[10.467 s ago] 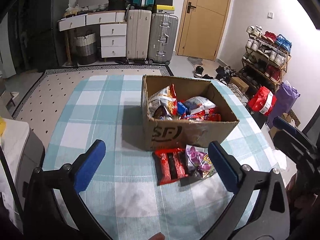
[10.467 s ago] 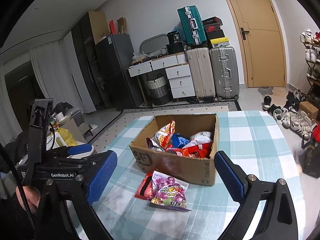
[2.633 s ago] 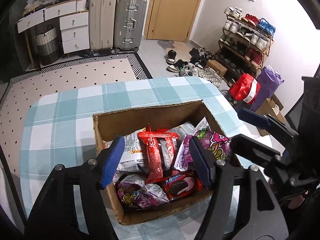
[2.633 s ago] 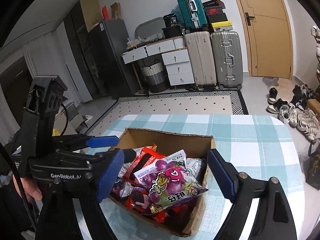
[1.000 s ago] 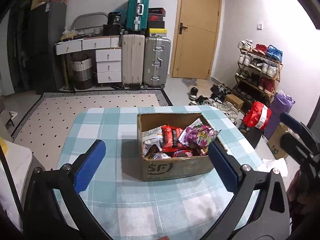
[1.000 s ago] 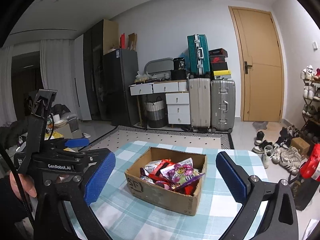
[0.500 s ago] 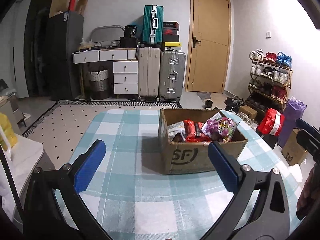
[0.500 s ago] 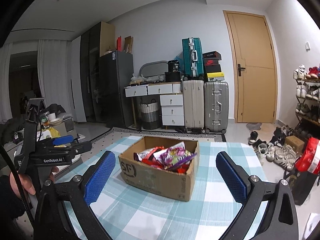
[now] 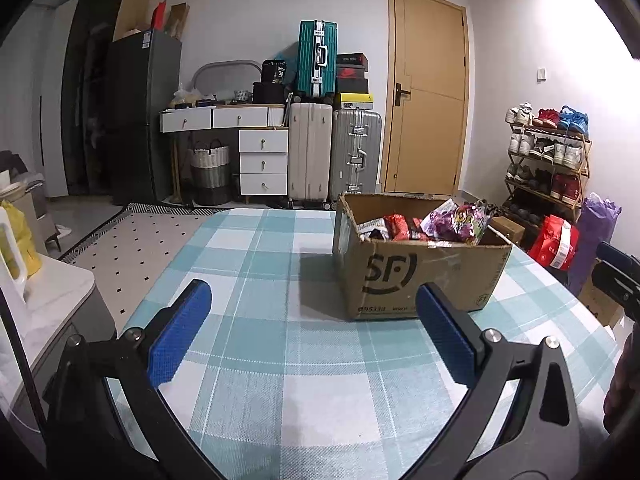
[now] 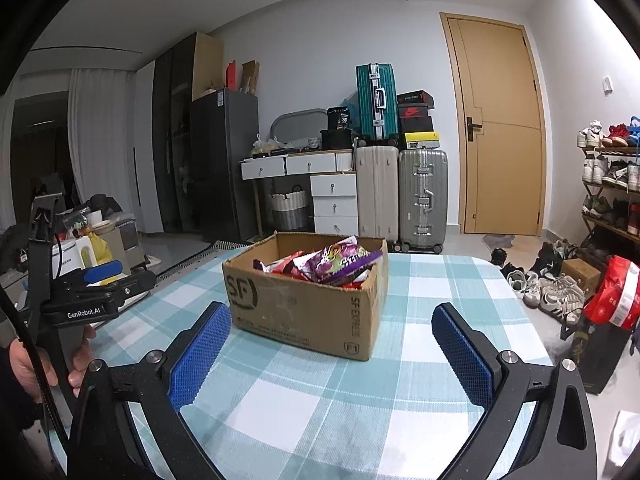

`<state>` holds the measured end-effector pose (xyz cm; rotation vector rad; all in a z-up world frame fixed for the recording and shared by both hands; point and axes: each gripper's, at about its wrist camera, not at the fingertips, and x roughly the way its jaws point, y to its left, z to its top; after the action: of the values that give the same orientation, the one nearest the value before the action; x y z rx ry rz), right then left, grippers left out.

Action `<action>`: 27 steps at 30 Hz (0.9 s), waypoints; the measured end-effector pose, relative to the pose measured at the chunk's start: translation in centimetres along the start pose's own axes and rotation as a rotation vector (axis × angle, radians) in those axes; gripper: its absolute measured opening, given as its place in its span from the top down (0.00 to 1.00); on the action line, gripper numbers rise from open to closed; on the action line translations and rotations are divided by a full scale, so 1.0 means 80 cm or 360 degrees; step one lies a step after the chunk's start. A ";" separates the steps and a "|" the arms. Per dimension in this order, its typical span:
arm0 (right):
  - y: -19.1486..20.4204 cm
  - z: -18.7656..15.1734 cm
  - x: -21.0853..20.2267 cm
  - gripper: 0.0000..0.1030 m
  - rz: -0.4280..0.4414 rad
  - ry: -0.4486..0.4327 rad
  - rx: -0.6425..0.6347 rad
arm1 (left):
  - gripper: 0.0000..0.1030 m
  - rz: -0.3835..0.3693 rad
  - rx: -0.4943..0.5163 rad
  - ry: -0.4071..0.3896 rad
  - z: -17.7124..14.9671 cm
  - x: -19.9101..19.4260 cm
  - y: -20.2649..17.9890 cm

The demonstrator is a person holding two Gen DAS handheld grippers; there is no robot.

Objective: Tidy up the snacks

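Note:
A brown cardboard box marked SF stands on the teal checked tablecloth. It holds several snack bags, with a purple bag and a red pack on top. The box also shows in the right wrist view, with the purple bag uppermost. My left gripper is open and empty, low over the cloth, short of the box. My right gripper is open and empty, in front of the box. The left gripper shows at the left of the right wrist view.
Suitcases, white drawers and a door stand behind the table. A shoe rack and a red bag are on the right. A white side surface adjoins the table's left edge.
Both grippers let go of the red pack and purple bag in the box, then pulled back and dropped low. In the last half second they sank a little further.

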<state>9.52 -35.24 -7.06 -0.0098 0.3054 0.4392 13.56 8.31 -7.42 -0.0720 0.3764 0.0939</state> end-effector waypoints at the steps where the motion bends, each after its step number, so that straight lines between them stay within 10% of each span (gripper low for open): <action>1: -0.001 -0.004 0.000 0.01 -0.0006 -0.0007 -0.0004 | 0.01 0.0005 0.0007 0.0002 -0.003 0.001 0.000; 27: 0.007 -0.039 0.018 0.01 0.0013 0.0012 -0.0101 | 0.01 0.0019 0.0075 -0.0114 -0.026 0.000 -0.006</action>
<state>9.62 -34.37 -10.40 -0.0720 0.2987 0.4568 12.85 7.64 -9.32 -0.0197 0.3077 0.0993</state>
